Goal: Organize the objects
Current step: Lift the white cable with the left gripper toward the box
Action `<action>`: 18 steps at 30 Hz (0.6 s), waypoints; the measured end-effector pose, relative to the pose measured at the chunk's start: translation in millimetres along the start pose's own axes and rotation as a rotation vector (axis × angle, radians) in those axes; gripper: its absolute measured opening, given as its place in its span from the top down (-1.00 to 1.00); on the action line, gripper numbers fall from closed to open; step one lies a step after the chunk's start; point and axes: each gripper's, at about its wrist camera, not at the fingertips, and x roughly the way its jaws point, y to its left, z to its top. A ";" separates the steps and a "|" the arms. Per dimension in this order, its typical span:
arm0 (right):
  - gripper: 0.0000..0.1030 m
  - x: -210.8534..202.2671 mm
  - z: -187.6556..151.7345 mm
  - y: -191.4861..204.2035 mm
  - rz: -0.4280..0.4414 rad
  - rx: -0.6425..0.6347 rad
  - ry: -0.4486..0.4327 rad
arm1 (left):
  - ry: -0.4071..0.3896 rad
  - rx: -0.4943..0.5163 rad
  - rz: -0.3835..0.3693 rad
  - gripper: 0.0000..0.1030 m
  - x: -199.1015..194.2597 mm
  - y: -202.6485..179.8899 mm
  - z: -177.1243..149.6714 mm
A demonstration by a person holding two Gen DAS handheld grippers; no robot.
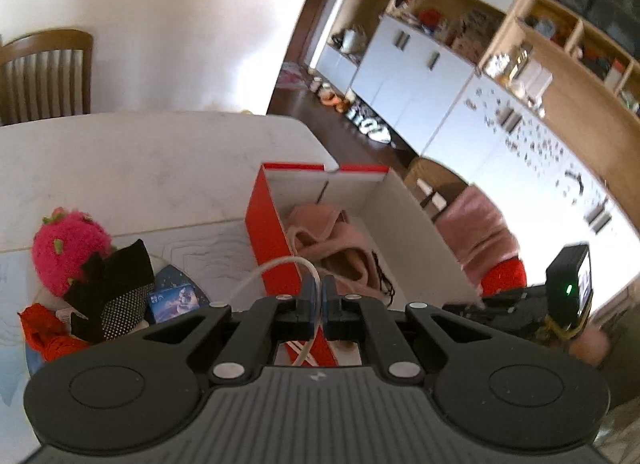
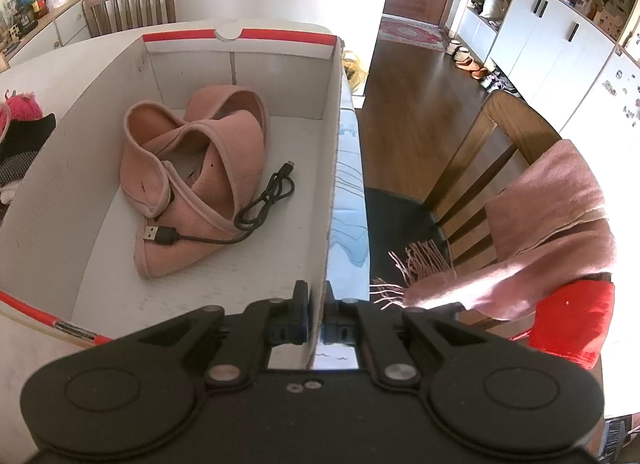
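A red-and-white cardboard box [image 1: 266, 224] [image 2: 240, 64] stands open on the table. Inside lie a pink fabric piece [image 2: 196, 168] [image 1: 328, 240] and a black USB cable [image 2: 256, 208]. My left gripper [image 1: 319, 300] is shut on a thin white cable [image 1: 276, 266], held above the box's near left wall. My right gripper [image 2: 317, 304] is shut on the box's right wall [image 2: 332, 184], one finger inside and one outside. On the table left of the box lie a pink strawberry plush [image 1: 66, 246], a black mesh item [image 1: 116, 292], a small blue box [image 1: 172, 302] and a red cloth [image 1: 48, 334].
A wooden chair [image 2: 500, 152] with a pink fringed scarf [image 2: 552, 216] and a red item [image 2: 572, 324] stands right of the table. Another chair [image 1: 44, 72] stands behind it. White cabinets [image 1: 420, 80] and shelves line the far wall.
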 end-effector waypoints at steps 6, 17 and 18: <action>0.92 0.5 -0.4 0.1 0.001 -0.001 -0.001 | 0.009 0.004 0.003 0.96 2.8 1.6 2.4; 0.92 1.1 -0.3 -0.2 0.005 -0.006 -0.002 | -0.117 0.145 -0.053 0.96 -37.8 -42.2 67.8; 0.92 0.9 -0.5 -1.1 0.005 -0.006 -0.001 | -0.123 0.162 -0.058 0.96 -36.9 -48.0 73.0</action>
